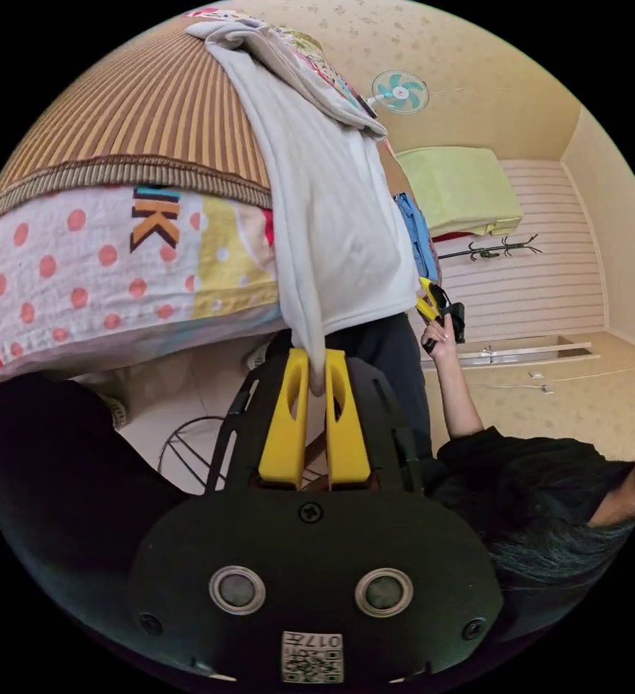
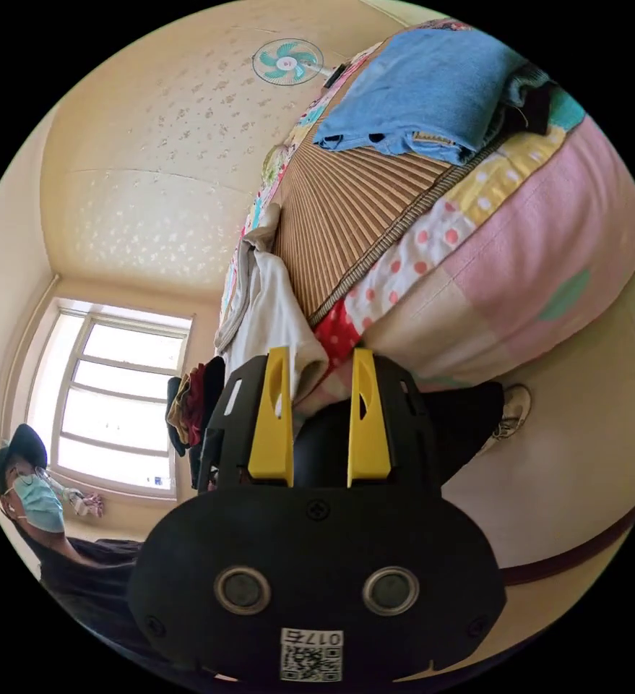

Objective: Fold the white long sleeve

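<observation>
White long sleeve (image 1: 331, 217) draped over the edge of a striped mat (image 1: 151, 101) on the bed, left gripper (image 1: 316, 372) pinching a hanging sleeve fold between narrow jaws, right gripper (image 2: 321, 376) jaws apart below the mat's edge, garment corner just beside one jaw, blue garment (image 2: 418, 94) farther along the mat

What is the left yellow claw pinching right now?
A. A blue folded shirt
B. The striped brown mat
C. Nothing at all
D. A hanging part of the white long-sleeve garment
D: in the left gripper view, the left yellow claw has both jaws closed on a hanging strip of the white long-sleeve garment, which drapes off the bed's edge.
</observation>
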Demonstrator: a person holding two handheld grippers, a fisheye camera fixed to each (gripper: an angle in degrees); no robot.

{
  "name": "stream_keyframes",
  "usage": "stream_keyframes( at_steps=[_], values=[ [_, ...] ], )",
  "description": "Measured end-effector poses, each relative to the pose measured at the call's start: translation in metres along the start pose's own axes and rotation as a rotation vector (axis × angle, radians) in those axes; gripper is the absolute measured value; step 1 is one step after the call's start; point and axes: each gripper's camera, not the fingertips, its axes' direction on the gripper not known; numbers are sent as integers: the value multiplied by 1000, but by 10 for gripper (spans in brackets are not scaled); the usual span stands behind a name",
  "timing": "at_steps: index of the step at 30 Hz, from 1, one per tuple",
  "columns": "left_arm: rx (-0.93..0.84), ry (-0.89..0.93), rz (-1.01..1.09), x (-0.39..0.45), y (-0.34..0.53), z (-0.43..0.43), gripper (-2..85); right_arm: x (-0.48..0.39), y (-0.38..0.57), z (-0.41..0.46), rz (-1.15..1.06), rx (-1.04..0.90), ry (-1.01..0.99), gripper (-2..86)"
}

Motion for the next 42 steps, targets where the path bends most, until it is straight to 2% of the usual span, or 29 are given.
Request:
stream_keyframes(
  at_steps=[2, 4, 6, 9, 13, 17, 19, 21, 22, 24, 25, 27, 29, 31, 33, 35, 37, 40, 42],
  values=[
    [53, 63, 27, 9, 12, -25, 41, -4, 5, -19, 9, 20, -93, 54],
    [172, 243, 43, 13, 33, -69, 40, -17, 18, -52, -21, 66, -188, 45],
    [227, 315, 66, 17, 48, -104, 40, -42, 41, -92, -167, 65, -454, 40],
    [272, 385, 176, 35, 73, -158, 40, -82, 90, -138, -348, 96, -683, 37],
    [412, 504, 228, 50, 100, -209, 41, -120, 132, -175, -483, 177, -769, 34],
    [487, 432, 164, 49, 66, -222, 42, -164, 94, -151, -481, 183, -539, 35],
    [553, 402, 140, 43, 5, -226, 43, -194, 52, -123, -531, 207, -431, 38],
    [619, 387, 93, 30, -52, -229, 49, -233, -17, -82, -489, 271, -305, 47],
    [646, 328, 67, 23, -92, -229, 57, -243, -34, -69, -485, 274, -263, 50],
    [693, 174, -11, 15, -133, -229, 86, -281, -81, -18, -397, 275, -57, 75],
    [742, 73, -66, 16, -143, -225, 99, -291, -84, -9, -390, 268, -32, 79],
    [780, -49, -41, 29, -144, -211, 107, -327, -64, 23, -482, 268, 41, 73],
    [747, -186, 19, 44, -142, -182, 107, -337, -31, 53, -553, 283, 150, 60],
    [578, -402, 54, 47, -148, -123, 96, -331, -2, 95, -605, 260, 295, 45],
    [437, -571, -44, 27, -150, -84, 83, -300, 19, 165, -623, 136, 607, 26],
    [454, -576, -66, 8, -131, -74, 87, -263, 22, 214, -559, 10, 888, 15],
    [583, -452, -123, -7, -88, -89, 102, -253, 44, 214, -620, 111, 865, 10],
    [708, -348, -201, -17, -35, -101, 144, -267, 71, 198, -502, 237, 828, 7],
    [701, -215, -220, -27, -22, -94, 159, -274, 103, 192, -551, 289, 545, 6]
  ],
)
